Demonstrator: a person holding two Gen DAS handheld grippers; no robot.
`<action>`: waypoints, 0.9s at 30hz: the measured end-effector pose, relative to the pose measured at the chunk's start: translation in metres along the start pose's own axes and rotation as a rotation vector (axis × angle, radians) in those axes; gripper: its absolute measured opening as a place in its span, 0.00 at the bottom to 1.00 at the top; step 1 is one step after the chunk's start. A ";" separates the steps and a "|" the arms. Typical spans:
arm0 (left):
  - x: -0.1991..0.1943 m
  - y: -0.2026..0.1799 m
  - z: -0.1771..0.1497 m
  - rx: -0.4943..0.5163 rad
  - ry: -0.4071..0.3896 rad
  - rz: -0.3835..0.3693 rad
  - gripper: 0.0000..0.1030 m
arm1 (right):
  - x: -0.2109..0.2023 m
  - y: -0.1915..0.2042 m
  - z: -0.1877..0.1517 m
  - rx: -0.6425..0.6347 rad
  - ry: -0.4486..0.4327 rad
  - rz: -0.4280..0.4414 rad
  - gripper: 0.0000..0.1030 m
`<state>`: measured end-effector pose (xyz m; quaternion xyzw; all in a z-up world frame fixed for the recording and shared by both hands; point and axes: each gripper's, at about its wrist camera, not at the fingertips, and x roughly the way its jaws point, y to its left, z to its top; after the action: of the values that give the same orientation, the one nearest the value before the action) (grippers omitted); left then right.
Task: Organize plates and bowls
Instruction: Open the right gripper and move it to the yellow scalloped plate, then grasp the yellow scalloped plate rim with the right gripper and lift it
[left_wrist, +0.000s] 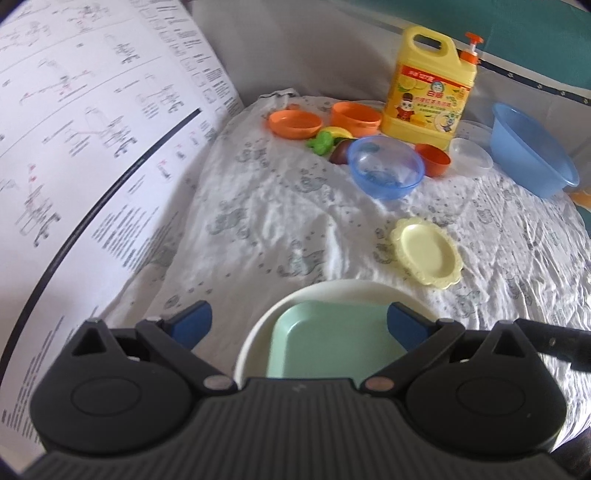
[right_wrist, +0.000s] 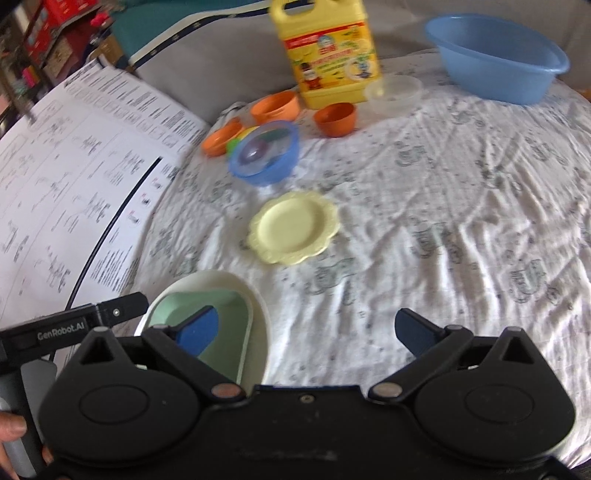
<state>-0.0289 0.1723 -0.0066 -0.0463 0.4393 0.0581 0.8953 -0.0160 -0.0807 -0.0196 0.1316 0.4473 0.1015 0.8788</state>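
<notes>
**Both grippers empty, yellow plate waits to be stacked**

You hold a gripper in each hand over a bed covered with a wrinkled printed sheet (right_wrist: 443, 221). Near the bed's front edge sits a white plate (left_wrist: 332, 291) with a square green dish (left_wrist: 332, 339) nested inside it. A scalloped yellow plate (right_wrist: 293, 227) lies alone toward the middle of the bed. Farther back, near the far edge, are a blue bowl (right_wrist: 264, 155), orange bowls (left_wrist: 295, 123), a big blue basin (right_wrist: 495, 59) and a yellow detergent jug (left_wrist: 428, 92).

The next step is probably to collect the yellow plate and add it to the stack. Come in low, pinch its rim on one side, and lift it level so the thin edge does not slip.

Your left gripper (left_wrist: 299, 325) is spread as wide as it goes, hovering above the stack and pinching nothing. Your right gripper (right_wrist: 306, 332) is equally wide and empty, over bare sheet just right of the stack.
</notes>
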 end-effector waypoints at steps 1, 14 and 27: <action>0.002 -0.004 0.002 0.010 0.002 -0.002 1.00 | 0.000 -0.006 0.002 0.019 -0.003 -0.007 1.00; 0.048 -0.058 0.037 0.125 0.022 -0.041 1.00 | 0.012 -0.057 0.039 0.133 -0.024 -0.049 0.95; 0.100 -0.087 0.054 0.151 0.096 -0.105 0.80 | 0.075 -0.033 0.078 0.081 0.035 0.022 0.56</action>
<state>0.0862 0.0994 -0.0498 -0.0042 0.4820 -0.0244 0.8758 0.0929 -0.1011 -0.0431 0.1699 0.4646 0.0952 0.8638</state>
